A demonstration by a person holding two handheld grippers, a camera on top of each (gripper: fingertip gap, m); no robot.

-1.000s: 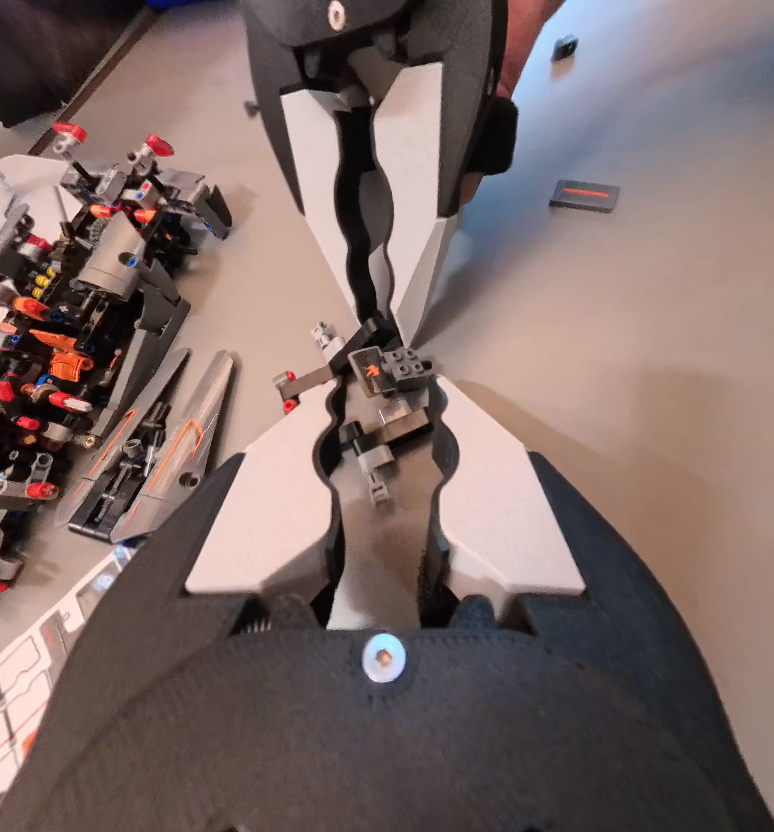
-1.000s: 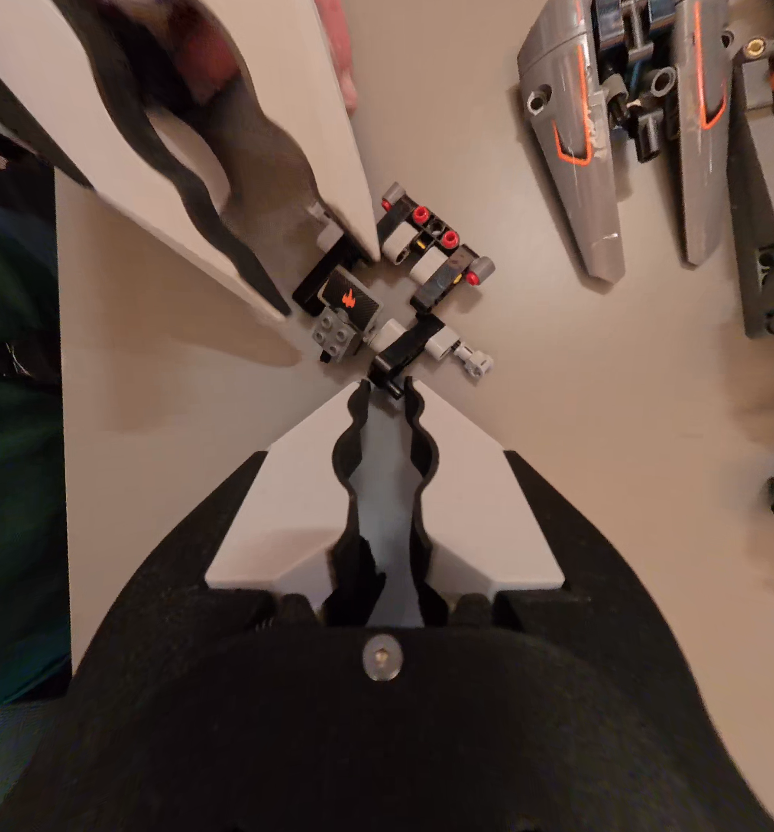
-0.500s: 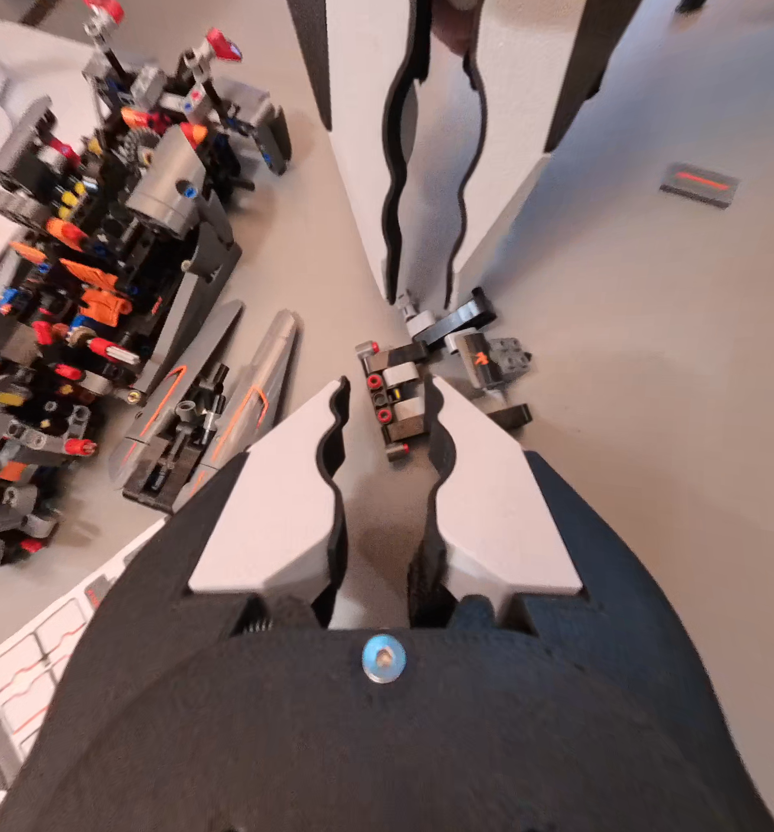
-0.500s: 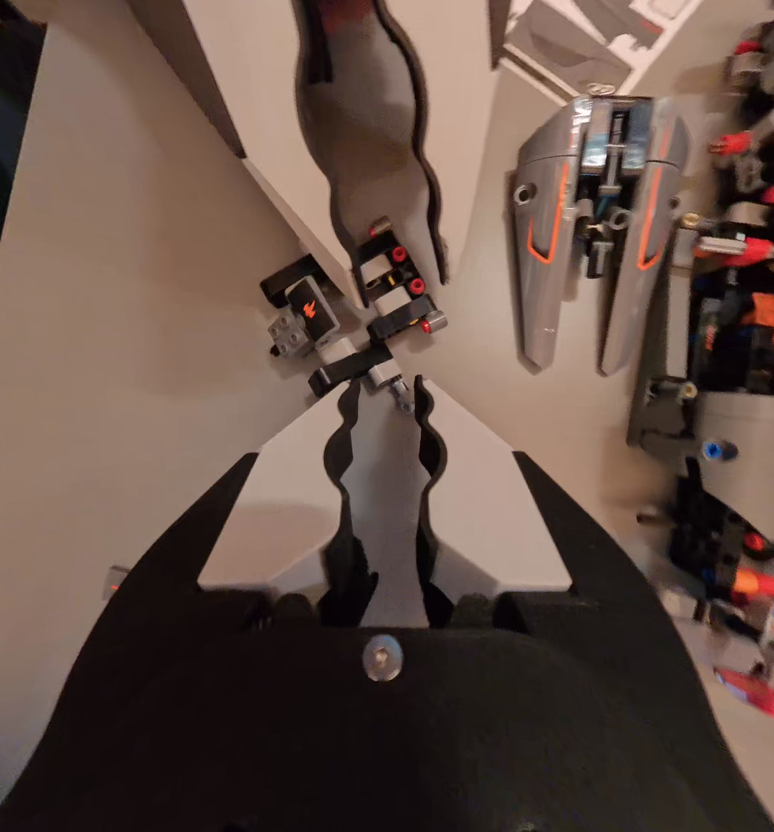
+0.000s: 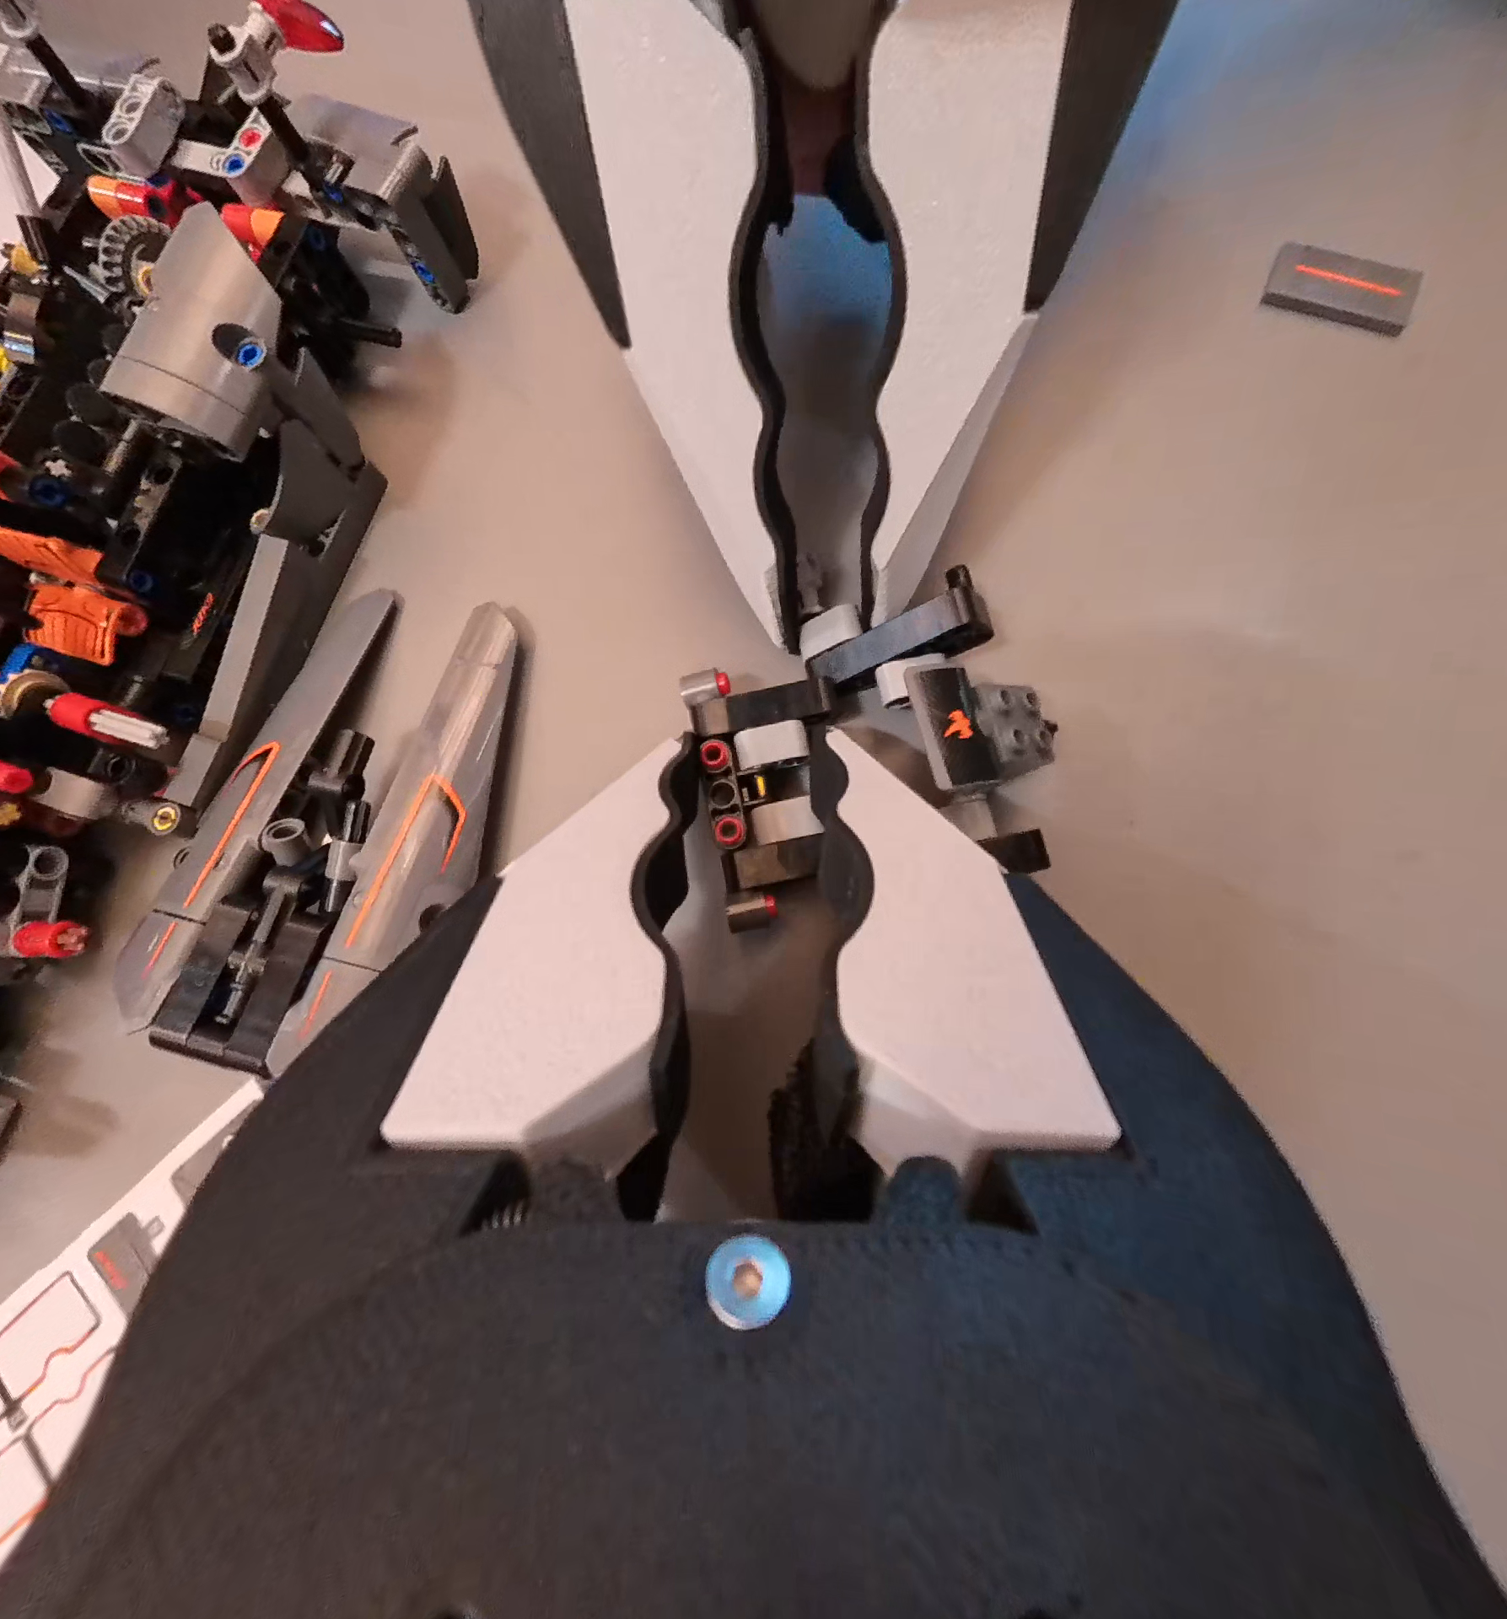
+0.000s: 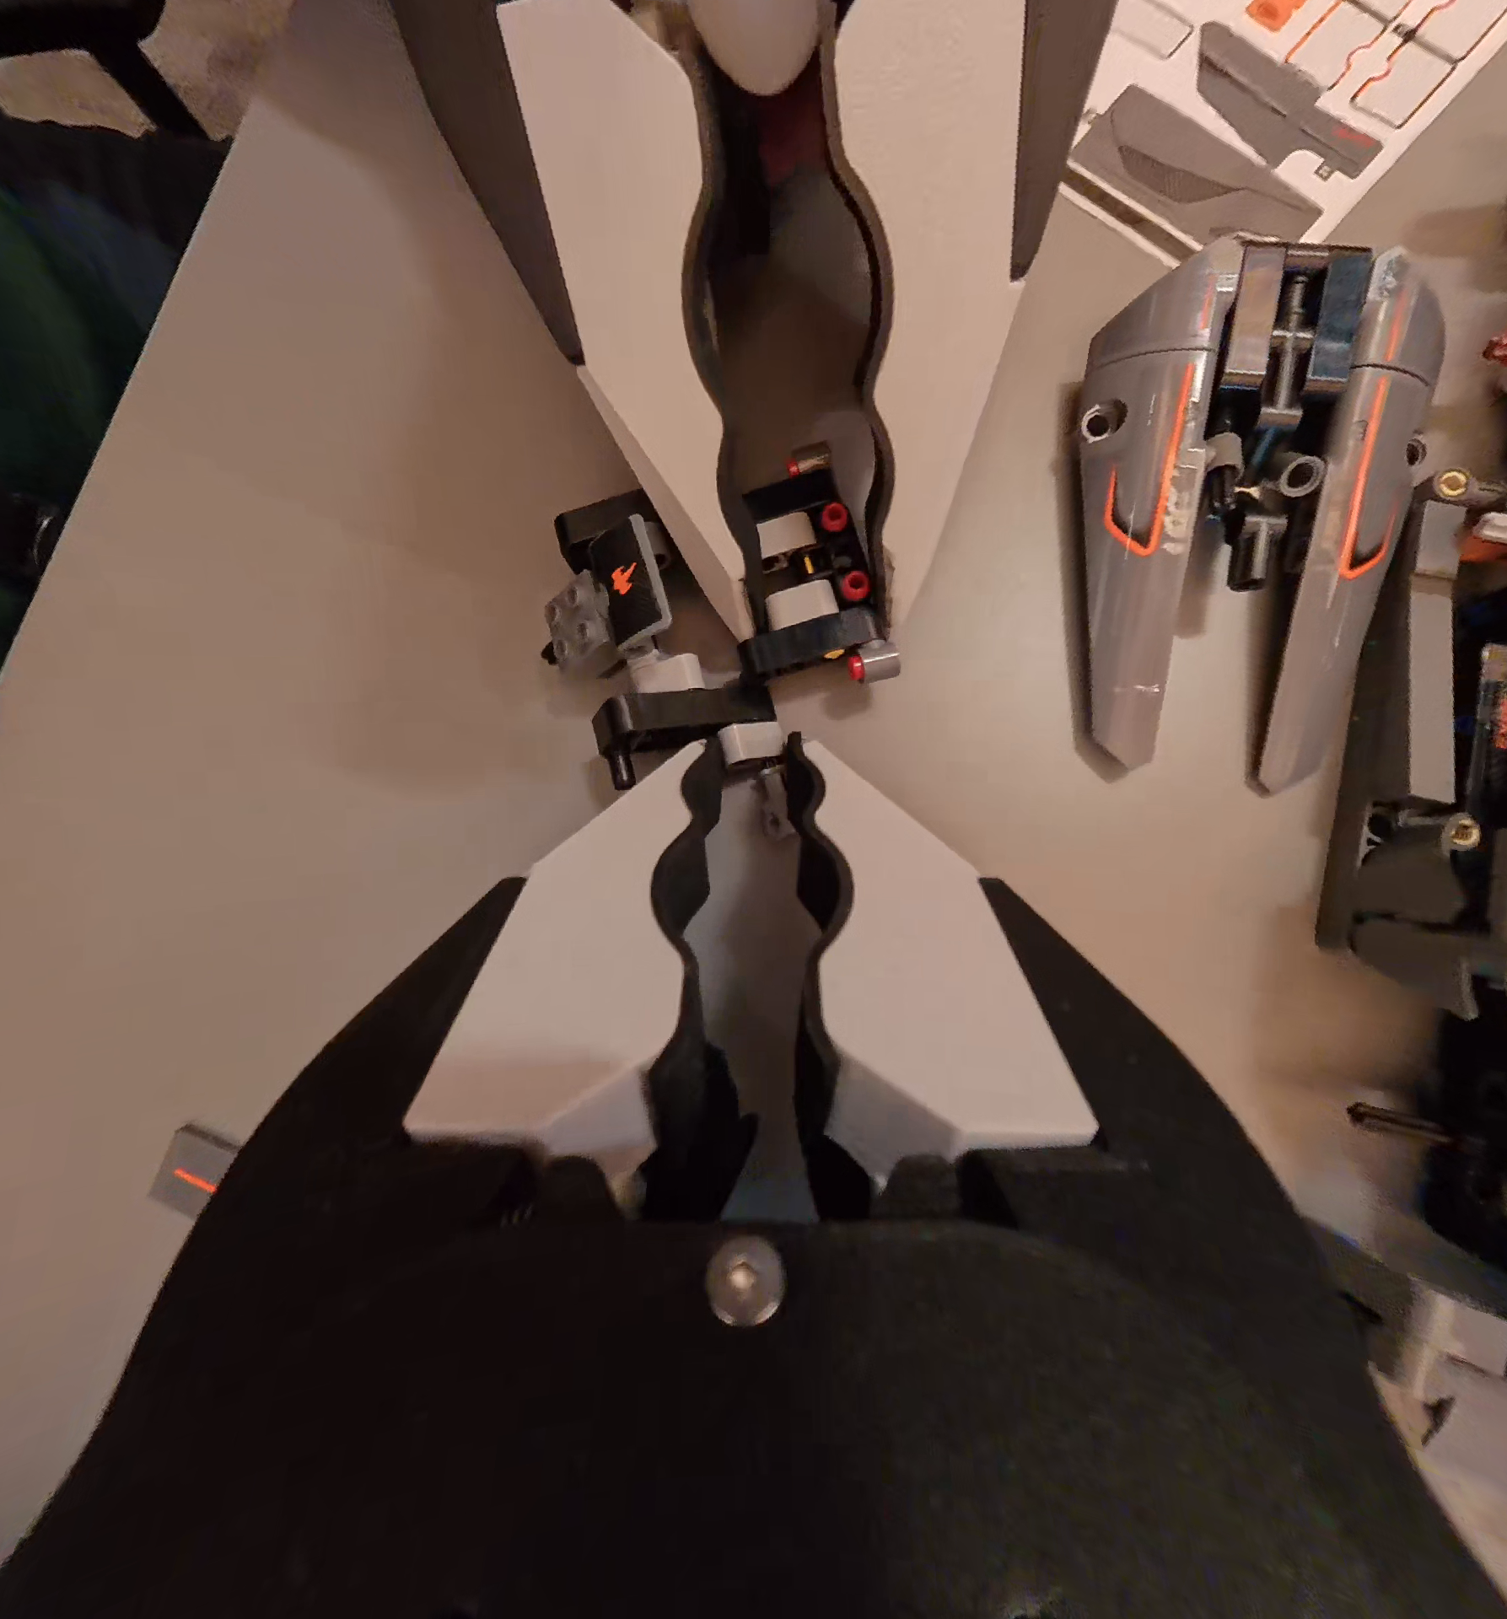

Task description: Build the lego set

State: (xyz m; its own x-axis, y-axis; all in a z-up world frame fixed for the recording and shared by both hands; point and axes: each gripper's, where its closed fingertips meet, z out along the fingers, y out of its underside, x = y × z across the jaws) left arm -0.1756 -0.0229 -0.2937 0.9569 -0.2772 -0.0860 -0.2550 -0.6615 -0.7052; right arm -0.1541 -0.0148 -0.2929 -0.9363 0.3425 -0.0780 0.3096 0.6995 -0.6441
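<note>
Between both grippers (image 5: 754, 762) (image 6: 754, 753), lego subassembly (image 5: 855, 701)

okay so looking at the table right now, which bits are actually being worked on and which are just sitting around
In hand:
- small black-and-grey sub-assembly
- left gripper, closed around one end
- right gripper, pinching the other end

Lying about:
- twin grey pointed panels
- big part-built model
- flat dark tile
- sticker sheet
</note>
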